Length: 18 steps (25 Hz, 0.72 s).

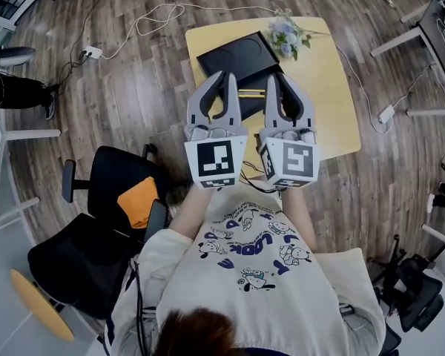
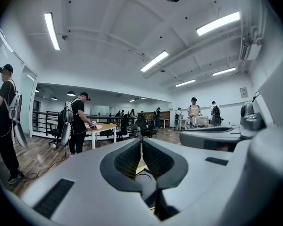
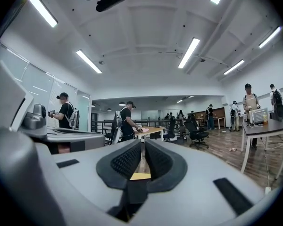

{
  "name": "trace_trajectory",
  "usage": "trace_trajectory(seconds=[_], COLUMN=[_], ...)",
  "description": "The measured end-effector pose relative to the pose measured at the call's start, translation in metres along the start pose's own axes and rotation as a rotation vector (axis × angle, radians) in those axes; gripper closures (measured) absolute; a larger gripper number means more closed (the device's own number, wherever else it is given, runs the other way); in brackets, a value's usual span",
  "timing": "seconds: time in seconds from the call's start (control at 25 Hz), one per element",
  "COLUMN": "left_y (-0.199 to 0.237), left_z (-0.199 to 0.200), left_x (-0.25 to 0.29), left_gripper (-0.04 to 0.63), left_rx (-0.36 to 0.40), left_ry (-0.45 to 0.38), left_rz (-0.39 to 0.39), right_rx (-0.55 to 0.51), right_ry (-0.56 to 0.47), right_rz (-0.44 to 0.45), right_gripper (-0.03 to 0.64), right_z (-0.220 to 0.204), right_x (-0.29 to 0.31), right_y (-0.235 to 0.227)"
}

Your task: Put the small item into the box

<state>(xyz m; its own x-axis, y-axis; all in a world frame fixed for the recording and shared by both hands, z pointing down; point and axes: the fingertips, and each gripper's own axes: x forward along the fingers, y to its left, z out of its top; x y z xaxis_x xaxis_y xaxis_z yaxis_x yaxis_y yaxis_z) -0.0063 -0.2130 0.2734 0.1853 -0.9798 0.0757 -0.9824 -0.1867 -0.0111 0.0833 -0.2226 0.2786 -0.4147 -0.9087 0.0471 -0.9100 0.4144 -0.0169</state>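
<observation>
In the head view a flat black box (image 1: 237, 58) lies open on the far left part of a yellow table (image 1: 330, 87). A thin pale stick-like item (image 1: 251, 93) lies just in front of the box, between the two grippers. My left gripper (image 1: 224, 76) and right gripper (image 1: 275, 78) are held side by side above the table's near edge, both shut with nothing in them. The left gripper view (image 2: 141, 142) and the right gripper view (image 3: 144, 142) look level across the room, and in each the ribbed pads meet with nothing between them.
A bunch of pale flowers (image 1: 285, 35) lies at the table's far edge. A black office chair (image 1: 107, 191) with an orange cloth (image 1: 137, 201) stands to my left, and a white cable (image 1: 156, 12) runs over the wood floor. People stand at a desk (image 2: 101, 126) across the room.
</observation>
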Motion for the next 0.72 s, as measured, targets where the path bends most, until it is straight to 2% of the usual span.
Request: trace_trajectory(seconds=[0.72], left_y=[0.0028], left_z=[0.0067], left_x=[-0.0114], left_gripper=[0.571], left_rx=[0.004], left_ry=[-0.025], left_rz=[-0.001], right_rx=[-0.013], right_ry=[-0.022], right_rz=[-0.015], right_gripper=[0.575], right_z=[0.0056], right_x=[-0.0085], right_y=[0.0089])
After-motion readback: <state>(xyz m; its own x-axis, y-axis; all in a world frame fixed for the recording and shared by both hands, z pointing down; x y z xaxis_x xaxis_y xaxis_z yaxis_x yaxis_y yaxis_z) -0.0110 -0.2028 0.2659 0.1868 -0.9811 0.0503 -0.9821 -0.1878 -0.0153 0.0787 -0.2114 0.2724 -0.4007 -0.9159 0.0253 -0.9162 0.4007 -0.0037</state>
